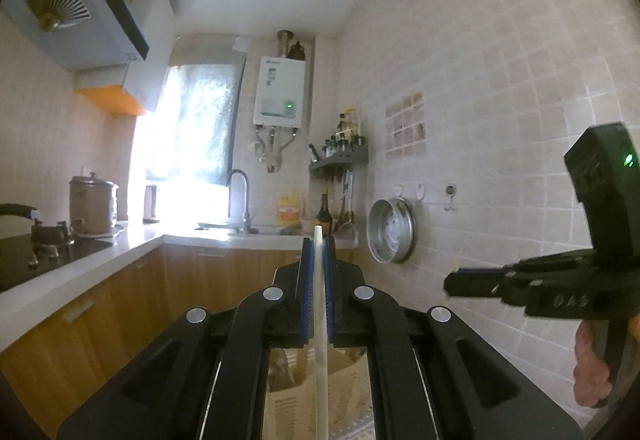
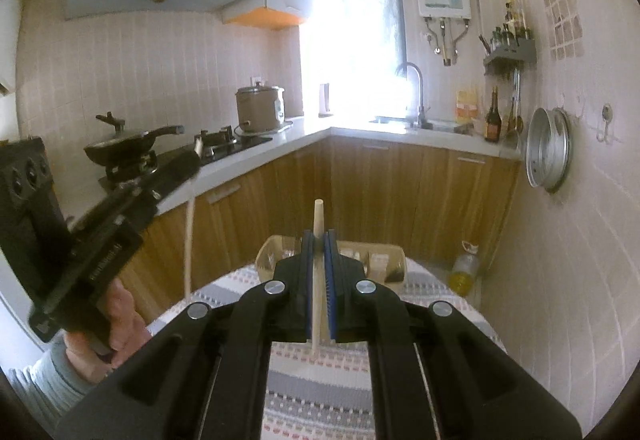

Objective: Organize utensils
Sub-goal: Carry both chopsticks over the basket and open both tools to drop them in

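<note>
Right wrist view is showing my right gripper (image 2: 319, 236) clamping one chopstick (image 2: 318, 272) upright; the basket (image 2: 272, 252) at the table's (image 2: 432, 292) far edge is lying just ahead; my left gripper (image 1: 319, 244) is pinching another chopstick (image 1: 321, 340), higher up.

The left black plastic claw (image 1: 317, 240) and the right black plastic claw (image 2: 319, 234) both have blue ribbed pads and four round silver screws across slotted arms. A green light glows on one housing. A grey knitted sleeve (image 2: 44, 376) covers the left wrist.
</note>
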`<state>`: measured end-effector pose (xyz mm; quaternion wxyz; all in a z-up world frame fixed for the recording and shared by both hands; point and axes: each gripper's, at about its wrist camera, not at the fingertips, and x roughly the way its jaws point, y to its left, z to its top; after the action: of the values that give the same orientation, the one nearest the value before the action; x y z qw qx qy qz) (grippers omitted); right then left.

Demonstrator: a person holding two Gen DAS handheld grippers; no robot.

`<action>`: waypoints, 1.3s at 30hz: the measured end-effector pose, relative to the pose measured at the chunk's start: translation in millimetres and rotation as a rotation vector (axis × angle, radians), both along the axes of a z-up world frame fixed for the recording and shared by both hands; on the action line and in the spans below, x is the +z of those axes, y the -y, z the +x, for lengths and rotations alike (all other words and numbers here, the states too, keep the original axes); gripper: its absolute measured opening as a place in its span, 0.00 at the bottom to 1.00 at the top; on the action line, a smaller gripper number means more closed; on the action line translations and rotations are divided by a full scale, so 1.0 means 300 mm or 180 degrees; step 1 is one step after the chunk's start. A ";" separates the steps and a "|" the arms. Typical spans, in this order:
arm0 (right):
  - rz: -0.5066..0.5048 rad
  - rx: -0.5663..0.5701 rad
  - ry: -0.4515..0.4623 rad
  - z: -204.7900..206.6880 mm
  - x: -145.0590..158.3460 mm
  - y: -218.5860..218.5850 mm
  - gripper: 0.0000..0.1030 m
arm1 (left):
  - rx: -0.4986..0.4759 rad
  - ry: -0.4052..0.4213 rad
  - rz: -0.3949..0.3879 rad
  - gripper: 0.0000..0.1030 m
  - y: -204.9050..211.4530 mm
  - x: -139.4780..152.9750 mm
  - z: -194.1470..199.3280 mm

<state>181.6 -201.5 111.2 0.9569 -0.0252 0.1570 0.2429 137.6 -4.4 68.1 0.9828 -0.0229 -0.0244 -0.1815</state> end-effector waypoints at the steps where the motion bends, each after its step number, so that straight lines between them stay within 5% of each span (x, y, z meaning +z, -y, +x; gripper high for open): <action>1: 0.0024 0.0004 0.0028 0.010 0.013 -0.001 0.04 | 0.0012 0.0000 -0.0015 0.03 -0.008 0.002 0.015; 13: 0.0163 0.0017 0.0282 0.141 0.122 -0.034 0.04 | 0.0121 0.0172 -0.0275 0.03 -0.084 0.064 0.210; 27: 0.0137 -0.0013 0.0133 0.342 0.039 -0.093 0.04 | 0.0128 0.0220 -0.0438 0.03 -0.107 -0.006 0.419; 39: -0.0044 -0.0084 -0.0047 0.390 -0.082 -0.143 0.04 | 0.0200 -0.0121 -0.0473 0.04 -0.138 -0.127 0.451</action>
<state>298.6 -158.7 86.5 0.9587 -0.0279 0.1660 0.2293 273.0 36.9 29.9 0.9839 -0.0984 -0.0199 -0.1478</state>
